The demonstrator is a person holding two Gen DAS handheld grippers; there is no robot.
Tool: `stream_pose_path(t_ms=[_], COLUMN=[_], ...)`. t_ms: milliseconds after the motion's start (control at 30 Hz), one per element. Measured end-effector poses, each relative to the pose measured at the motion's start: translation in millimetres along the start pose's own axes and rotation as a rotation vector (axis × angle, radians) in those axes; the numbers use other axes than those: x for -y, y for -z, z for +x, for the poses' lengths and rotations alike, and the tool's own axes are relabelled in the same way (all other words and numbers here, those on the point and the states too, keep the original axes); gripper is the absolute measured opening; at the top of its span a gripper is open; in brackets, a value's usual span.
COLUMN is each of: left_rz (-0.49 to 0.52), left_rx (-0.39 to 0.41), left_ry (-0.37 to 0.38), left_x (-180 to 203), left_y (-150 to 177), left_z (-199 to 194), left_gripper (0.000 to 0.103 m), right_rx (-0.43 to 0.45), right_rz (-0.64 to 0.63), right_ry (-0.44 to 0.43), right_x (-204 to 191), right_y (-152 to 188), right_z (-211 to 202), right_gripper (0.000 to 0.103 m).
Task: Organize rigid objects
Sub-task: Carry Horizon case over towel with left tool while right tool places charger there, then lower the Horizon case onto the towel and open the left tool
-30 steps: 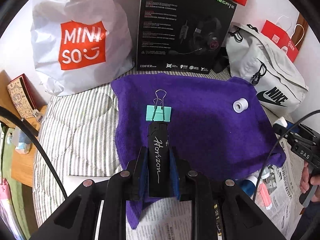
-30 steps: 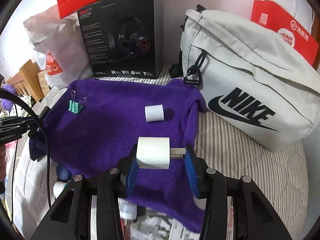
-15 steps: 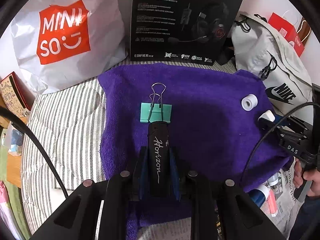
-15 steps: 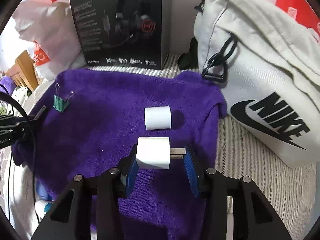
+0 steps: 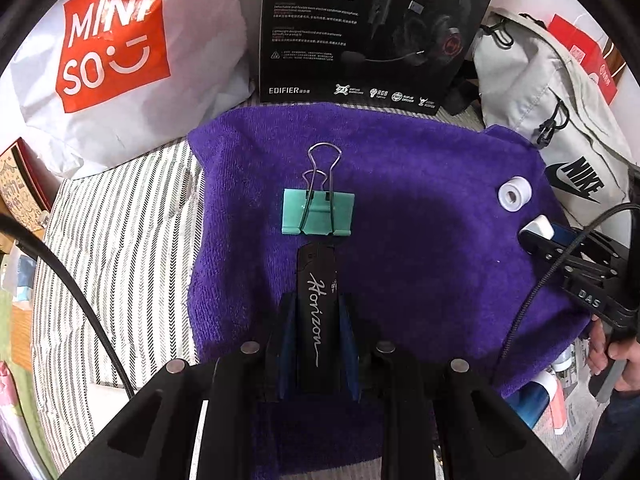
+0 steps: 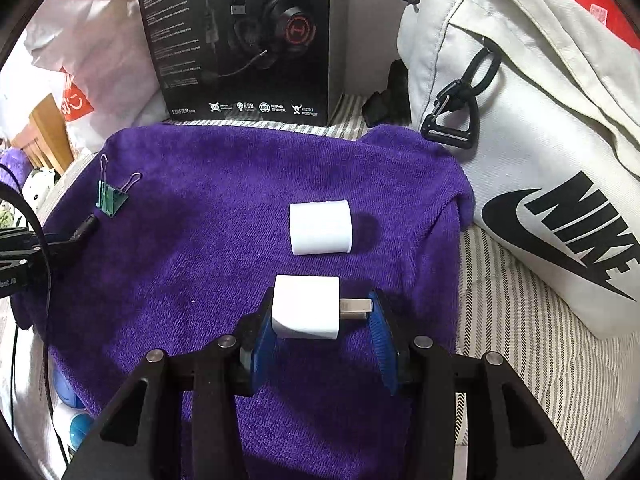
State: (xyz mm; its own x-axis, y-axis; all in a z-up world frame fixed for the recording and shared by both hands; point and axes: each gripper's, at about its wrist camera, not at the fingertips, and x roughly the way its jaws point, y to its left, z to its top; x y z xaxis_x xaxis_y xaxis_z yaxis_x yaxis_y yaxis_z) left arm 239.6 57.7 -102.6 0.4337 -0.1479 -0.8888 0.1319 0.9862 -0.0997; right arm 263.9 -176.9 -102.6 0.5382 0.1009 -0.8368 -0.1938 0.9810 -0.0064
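**Both grippers lowered to towel, loads not yet released**

L wrist view: left gripper (image 5: 316,336) clenched on black lighter (image 5: 317,300), frame centre, now closer to purple towel (image 5: 420,240); tip just short of green binder clip (image 5: 318,212). Pitched steeply down.

R wrist view: right gripper (image 6: 320,316) has just been opening slightly; white charger plug (image 6: 306,307) sits between the jaws, prongs at right pad, below white roll (image 6: 320,228). Set-down judged imminent.

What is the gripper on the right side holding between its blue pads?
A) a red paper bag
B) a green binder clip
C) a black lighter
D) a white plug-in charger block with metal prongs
D: in the right wrist view the right gripper holds the white plug-in charger block with metal prongs between its blue pads, above the purple towel.
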Motion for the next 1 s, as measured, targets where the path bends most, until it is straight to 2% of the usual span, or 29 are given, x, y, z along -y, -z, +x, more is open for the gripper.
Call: stream_pose_path(t_ms=[100, 200, 467, 767, 867, 1000], left_rz=[0.008, 0.022, 0.042, 0.053, 0.042, 0.022], left_rx=[0.001, 0.002, 0.008, -0.021, -0.040, -0.008], left_ry=[-0.005, -0.016, -0.040, -0.040, -0.058, -0.066], left_x=[1.2, 3.4, 7.6, 14.3, 14.3, 16.0], left_y=[-1.2, -1.2, 3.2, 11.2, 13.0, 21.0], left_z=[1.8, 3.1, 2.2, -3.5, -7.3, -32.7], left_gripper=[0.021, 0.021, 0.021, 0.039, 0.040, 0.040], right_rx=[-0.009, -0.003, 0.023, 0.046, 0.056, 0.064], right_rz=[-0.006, -0.003, 0.062, 0.128, 0.154, 0.182], right_ry=[-0.030, -0.020, -0.019, -0.043, -0.048, -0.054], right_x=[0.5, 0.2, 2.4, 7.8, 12.8, 18.0], right_y=[-0.7, 1.8, 18.0, 40.1, 47.9, 58.5], right_z=[-3.4, -12.5, -55.8, -99.4, -113.7, -132.5], right_gripper=[0.055, 0.062, 0.064, 0.064, 0.065, 0.065])
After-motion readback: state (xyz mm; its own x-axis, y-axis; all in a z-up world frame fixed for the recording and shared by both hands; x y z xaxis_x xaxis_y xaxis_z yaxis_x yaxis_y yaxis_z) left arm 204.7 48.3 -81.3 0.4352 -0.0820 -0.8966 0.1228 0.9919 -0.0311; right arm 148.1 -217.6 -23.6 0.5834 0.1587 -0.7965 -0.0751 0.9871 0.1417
